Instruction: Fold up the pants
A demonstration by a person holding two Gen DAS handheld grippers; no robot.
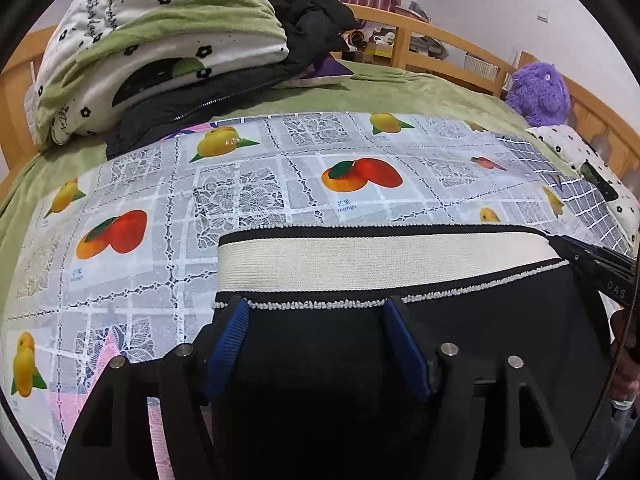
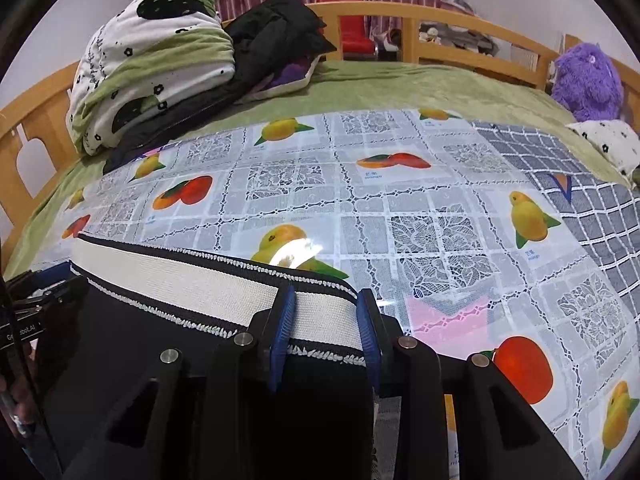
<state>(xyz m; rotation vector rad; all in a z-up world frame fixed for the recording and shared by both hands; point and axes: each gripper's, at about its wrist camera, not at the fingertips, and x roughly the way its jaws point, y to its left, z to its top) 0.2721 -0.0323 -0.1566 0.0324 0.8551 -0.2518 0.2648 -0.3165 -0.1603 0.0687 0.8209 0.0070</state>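
Even, fairly bright indoor light fills both views, with soft shadows. A white glare patch sits on the glossy fruit-print cover point(image 2: 298, 254) at centre of the right wrist view. Fisheye bending curves the bed rail point(image 1: 452, 46), and dark vignette rings every corner.

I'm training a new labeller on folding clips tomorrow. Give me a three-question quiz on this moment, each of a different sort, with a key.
1. True or false: the pants lie with their waistband on the fruit-print tablecloth.
2. Multiple choice: the right gripper has its jaws around A) the waistband's end, B) a trouser cuff, C) the purple plush toy.
3. Fill in: the left gripper has its jaws ____, over the black fabric just below the waistband.

Key: 1 true; 2 A; 3 open.
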